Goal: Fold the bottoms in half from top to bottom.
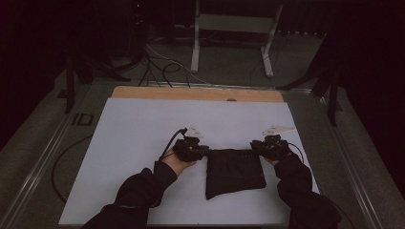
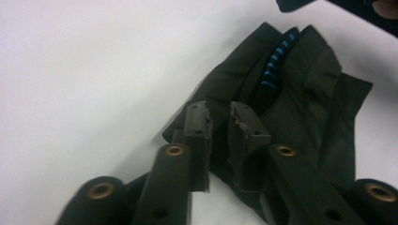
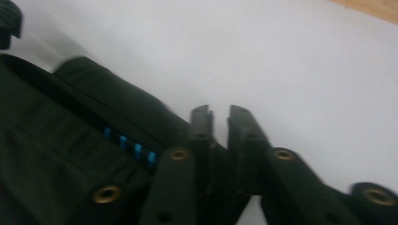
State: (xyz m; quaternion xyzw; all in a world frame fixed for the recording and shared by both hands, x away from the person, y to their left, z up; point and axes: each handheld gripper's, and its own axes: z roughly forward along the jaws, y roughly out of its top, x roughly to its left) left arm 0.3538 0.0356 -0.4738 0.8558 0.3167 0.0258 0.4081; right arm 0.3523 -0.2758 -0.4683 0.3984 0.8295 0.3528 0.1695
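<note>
A black folded garment [image 1: 235,171] with short blue stripes [image 2: 277,61] along one band lies on the white table cover [image 1: 143,124], near the front middle. My left gripper [image 1: 205,152] is at the garment's far left corner. In the left gripper view this gripper [image 2: 219,112] has its jaws nearly together, with dark cloth [image 2: 300,103] pinched low between them. My right gripper [image 1: 254,149] is at the far right corner. In the right gripper view the right gripper [image 3: 219,115] is closed on the cloth's edge [image 3: 56,140], next to the blue stripes [image 3: 129,143].
A wooden table edge [image 1: 191,93] shows beyond the white cover. Cables [image 1: 162,71] and a white stand frame [image 1: 229,24] sit on the floor behind the table. Dark surroundings flank both sides.
</note>
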